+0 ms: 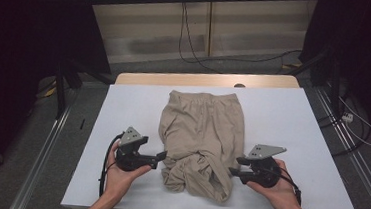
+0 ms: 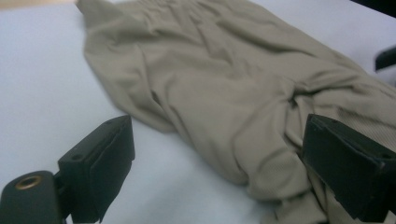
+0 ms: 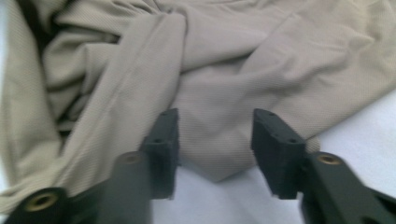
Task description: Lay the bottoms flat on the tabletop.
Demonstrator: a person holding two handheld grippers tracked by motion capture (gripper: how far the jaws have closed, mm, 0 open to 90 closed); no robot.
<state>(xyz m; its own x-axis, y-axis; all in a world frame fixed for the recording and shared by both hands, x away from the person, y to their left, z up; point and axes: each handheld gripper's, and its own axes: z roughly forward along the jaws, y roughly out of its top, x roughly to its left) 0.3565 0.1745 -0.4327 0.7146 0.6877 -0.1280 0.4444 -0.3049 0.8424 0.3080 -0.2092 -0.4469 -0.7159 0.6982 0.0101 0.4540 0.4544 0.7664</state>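
Beige shorts (image 1: 202,136) lie mid-frame on the white desk (image 1: 291,133), waistband toward the top, leg ends bunched at the bottom. Left gripper (image 1: 162,156) and right gripper (image 1: 234,167) flank the bunched hem, likely to take both sides at once. Left jaws gape wide, right jaws part-open over a fabric corner; neither holds cloth

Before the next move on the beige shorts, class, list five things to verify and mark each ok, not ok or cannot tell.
1. Left hand-held gripper open: ok.
2. Right hand-held gripper open: ok.
3. Beige shorts between the two: ok.
4. Near end of the shorts lying flat: not ok, it is bunched.
5. Cloth edge between the right jaws: ok, though unpinched.
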